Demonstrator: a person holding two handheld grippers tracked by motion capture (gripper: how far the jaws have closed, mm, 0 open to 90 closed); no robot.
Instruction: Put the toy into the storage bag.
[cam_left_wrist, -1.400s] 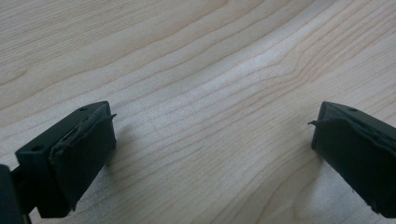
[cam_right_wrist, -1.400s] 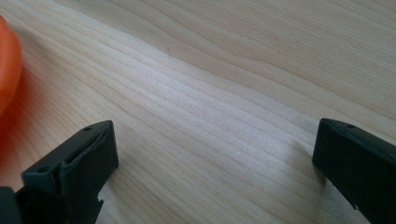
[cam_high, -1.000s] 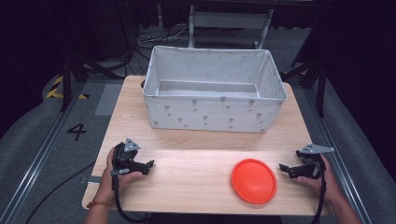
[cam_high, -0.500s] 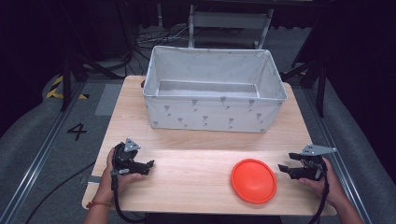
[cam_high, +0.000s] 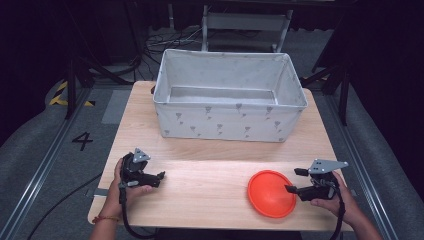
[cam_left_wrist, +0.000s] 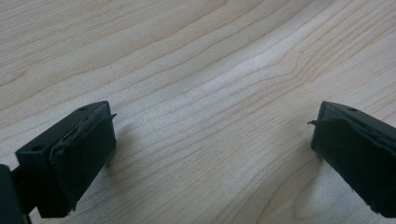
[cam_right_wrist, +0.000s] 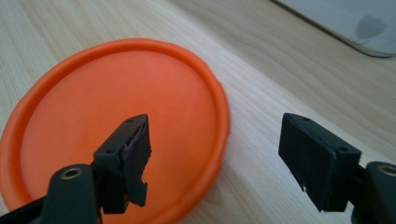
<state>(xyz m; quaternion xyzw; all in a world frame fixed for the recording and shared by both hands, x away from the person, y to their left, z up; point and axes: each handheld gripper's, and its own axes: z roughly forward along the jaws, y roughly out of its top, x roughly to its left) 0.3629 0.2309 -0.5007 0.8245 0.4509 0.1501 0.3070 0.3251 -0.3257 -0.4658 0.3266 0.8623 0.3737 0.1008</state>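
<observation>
- The orange plate lies flat on the wooden table, near the front edge and toward the right front corner, well apart from the white fabric bin at the back.
- The right gripper hangs at the plate's right rim; its jaws have just been closing partway but stand apart, one above the plate's inside, one beyond the rim, and no pad presses on the plate.
- The left gripper rests near the left front corner with its jaws wide over bare wood, holding nothing.
- The plate looks like thin moulded plastic: probably light, fairly stiff, smooth and a bit slippery, not fragile.
- The raised rim is the only place to take hold; a pinch across the rim's right side, one pad inside and one beneath the lip, seems best.
- Lying flat, it may slide away or tilt under a one-sided grip, so a firm, deep bite is advisable.
</observation>
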